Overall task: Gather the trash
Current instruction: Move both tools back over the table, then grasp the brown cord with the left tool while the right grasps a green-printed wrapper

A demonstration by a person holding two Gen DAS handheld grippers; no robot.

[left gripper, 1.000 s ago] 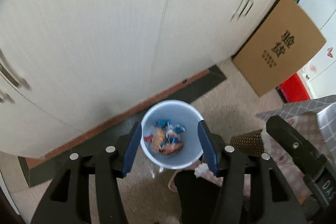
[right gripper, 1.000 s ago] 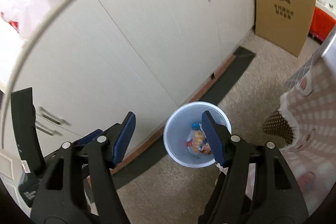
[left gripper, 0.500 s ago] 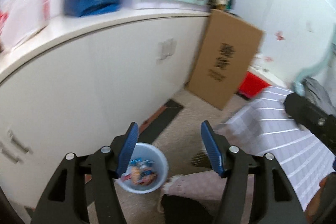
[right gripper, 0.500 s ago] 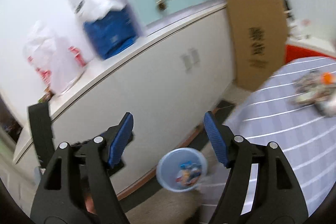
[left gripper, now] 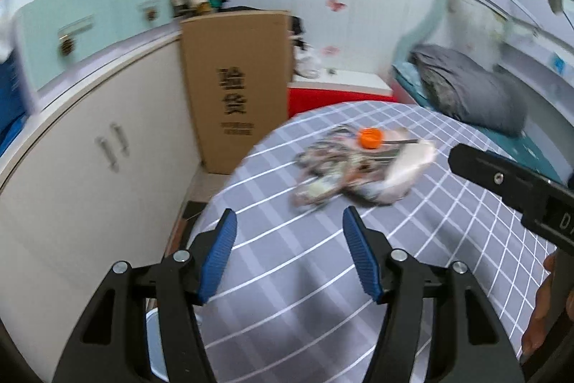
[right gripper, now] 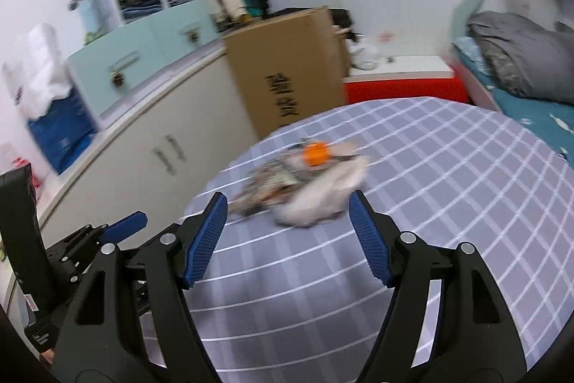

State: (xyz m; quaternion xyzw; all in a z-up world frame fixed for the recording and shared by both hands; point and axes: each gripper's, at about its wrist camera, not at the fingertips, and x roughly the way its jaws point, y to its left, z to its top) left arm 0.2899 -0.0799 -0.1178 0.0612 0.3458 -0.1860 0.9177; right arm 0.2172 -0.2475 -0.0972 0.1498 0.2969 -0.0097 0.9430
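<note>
1. Both grippers are hanging over the round table [left gripper: 323, 275] with its grey checked cloth, and both are spread wide with nothing between the blue pads. The left gripper [left gripper: 290, 253] is sitting nearer the table's edge; the right gripper [right gripper: 287, 232] is pointing straight at the mess.

2. The trash pile [left gripper: 344, 171] is lying toward the far side of the table from the left view, well clear of the left gripper. In the right view the trash pile [right gripper: 287, 182] is sitting just ahead of the open fingertips. Everything's motion-blurred, so I'm not calling individual pieces with much confidence.

3. What I can make out: a crumpled white wad, looking like tissue or thin plastic [right gripper: 323, 200], some printed wrappers [right gripper: 269, 182] spreading out to its left, and a small orange cap [right gripper: 315, 154] at the back of the heap.

4. Handling guess: it's all looking super light and floppy. The wad should be squashing down easily, so grabbing across its bulkiest middle seems like the safe bet. Wrappers are probably slick and flat against the cloth, so pinching a raised crinkle or an edge beats trying to scoop.

5. The cap is the only stiff bit, small and round, so it's likely rolling or popping out unless it's pinched squarely across its sides.

6. Watch out for snagging the tablecloth along with the thin stuff.
</note>
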